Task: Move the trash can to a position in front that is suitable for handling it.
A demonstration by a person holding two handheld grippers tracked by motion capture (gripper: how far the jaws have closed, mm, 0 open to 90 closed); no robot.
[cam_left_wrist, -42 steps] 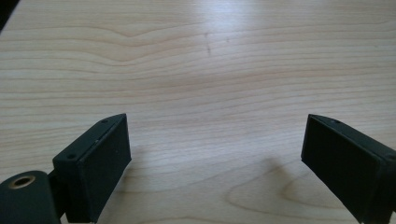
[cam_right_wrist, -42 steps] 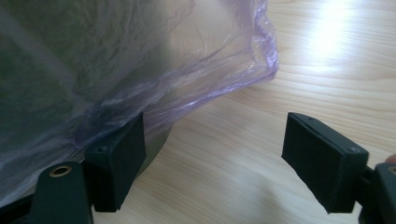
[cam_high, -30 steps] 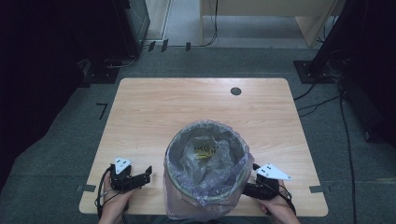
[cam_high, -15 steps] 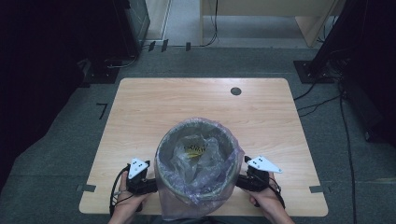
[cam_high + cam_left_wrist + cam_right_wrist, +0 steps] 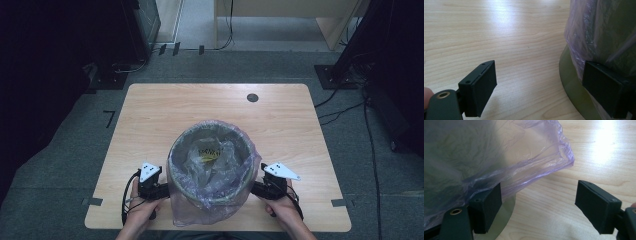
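A round olive-green bin (image 5: pixel 176 175) lined with a translucent purple bag (image 5: pixel 212 200) stands near the table's front edge, with a yellowish wrapper (image 5: pixel 207 155) lying inside. My left gripper (image 5: pixel 162 191) is low against the bin's left side, and my right gripper (image 5: pixel 257 189) is low against its right side. In the left gripper view the gripper (image 5: pixel 539 77) is open: one jaw rests against the bagged bin wall (image 5: pixel 599 32), and the other is over bare wood. In the right gripper view the gripper (image 5: pixel 539 197) is open too, with one jaw under the loose bag (image 5: pixel 499 157) beside the bin's base (image 5: pixel 507 217).
The light wooden table (image 5: pixel 150 115) has a round cable hole (image 5: pixel 252 97) at the back right. Both hands sit close to the table's front edge. Dark floor, cables and furniture legs surround the table.
Both grippers have closed in on the bin's sides. The bin has shifted a little to the left and away from the front edge.
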